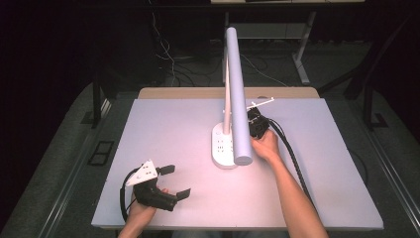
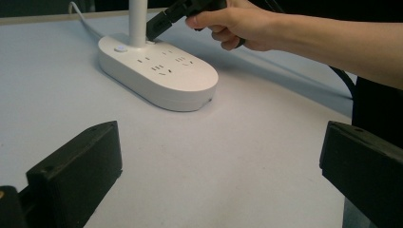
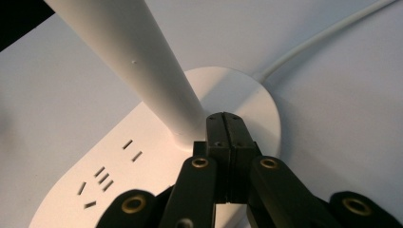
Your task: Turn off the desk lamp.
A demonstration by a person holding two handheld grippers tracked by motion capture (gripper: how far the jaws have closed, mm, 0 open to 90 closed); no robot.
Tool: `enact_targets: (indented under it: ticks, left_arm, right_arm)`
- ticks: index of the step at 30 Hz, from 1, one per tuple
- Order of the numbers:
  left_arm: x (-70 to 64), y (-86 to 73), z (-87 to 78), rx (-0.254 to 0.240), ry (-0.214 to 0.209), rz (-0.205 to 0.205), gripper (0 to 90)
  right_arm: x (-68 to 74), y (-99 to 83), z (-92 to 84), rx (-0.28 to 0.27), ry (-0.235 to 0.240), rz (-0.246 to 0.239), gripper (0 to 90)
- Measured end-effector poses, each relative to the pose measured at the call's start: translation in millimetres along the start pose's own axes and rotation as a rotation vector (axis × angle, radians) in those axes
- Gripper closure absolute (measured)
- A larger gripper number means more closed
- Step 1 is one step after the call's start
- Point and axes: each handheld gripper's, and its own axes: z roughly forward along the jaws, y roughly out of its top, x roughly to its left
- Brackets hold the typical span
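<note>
My right hand-held gripper (image 3: 224,124), jaws pressed together, touches the lamp base (image 3: 142,166) beside its stem (image 3: 138,61); my left hand-held gripper (image 1: 173,181) rests apart on the worktop (image 1: 173,129).

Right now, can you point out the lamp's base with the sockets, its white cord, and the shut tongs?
Lamp base (image 2: 161,76), left gripper view: top face by the sockets.
White cord (image 3: 323,40), right gripper view: middle of its run.
Right tongs (image 3: 224,124), right gripper view: closed tips beside the lamp post.

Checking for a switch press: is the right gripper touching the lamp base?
Cannot tell. In the right gripper view the shut right gripper sits right at the lamp base beside the post, but no view shows contact or a gap plainly.
</note>
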Motion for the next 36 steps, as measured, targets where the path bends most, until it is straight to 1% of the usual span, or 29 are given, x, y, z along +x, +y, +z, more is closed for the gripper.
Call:
enact_targets:
  ticks: [7, 12, 13, 17, 20, 23, 25, 28, 30, 32, 36]
  left_arm:
    - [-0.2, -0.1, 0.3, 0.001, 0.0, -0.001, 0.0]
    - [0.0, -0.1, 0.4, 0.001, 0.002, -0.003, 0.0]
    - [-0.1, -0.1, 0.5, 0.001, 0.003, -0.004, 0.0]
    - [-0.3, -0.2, 0.6, 0.003, 0.002, -0.003, 0.0]
    - [-0.3, -0.2, 0.2, 0.002, 0.003, -0.002, 0.0]
    - [-0.1, -0.2, 0.3, 0.001, 0.003, -0.005, 0.0]
    - [-0.2, -0.2, 0.3, 0.001, 0.004, -0.004, 0.0]
    - [0.0, -0.1, -0.3, 0.0, 0.006, -0.003, 0.0]
    - [0.3, -0.1, -0.6, -0.001, 0.007, -0.006, 0.0]
    - [0.3, -0.1, -0.9, -0.002, 0.008, -0.006, 0.0]
    - [0.5, -0.1, -1.2, -0.002, 0.007, -0.006, 0.0]
  right_arm:
    - [-0.6, -0.3, 0.1, -0.002, 0.004, 0.006, 90.0]
    - [-2.3, -0.8, 0.4, -0.005, 0.017, 0.01, 90.0]
    - [-2.4, -1.2, 0.4, -0.006, 0.018, 0.019, 90.0]
    - [-1.5, -1.8, 1.3, -0.01, 0.013, 0.009, 90.0]
    - [-1.7, -2.4, 1.7, -0.011, 0.015, 0.018, 90.0]
    - [-0.1, -2.7, 1.6, -0.01, 0.007, 0.004, 90.0]
    - [0.1, -3.2, 1.6, -0.015, 0.006, 0.007, 90.0]
    - [0.1, -5.4, 0.5, -0.027, 0.006, 0.026, 90.0]
    - [0.6, -4.9, -0.2, -0.019, 0.003, 0.032, 90.0]
    - [0.6, -4.3, -1.5, -0.018, 0.009, 0.036, 90.0]
    - [0.8, -4.1, -3.5, -0.007, -0.002, 0.023, 90.0]
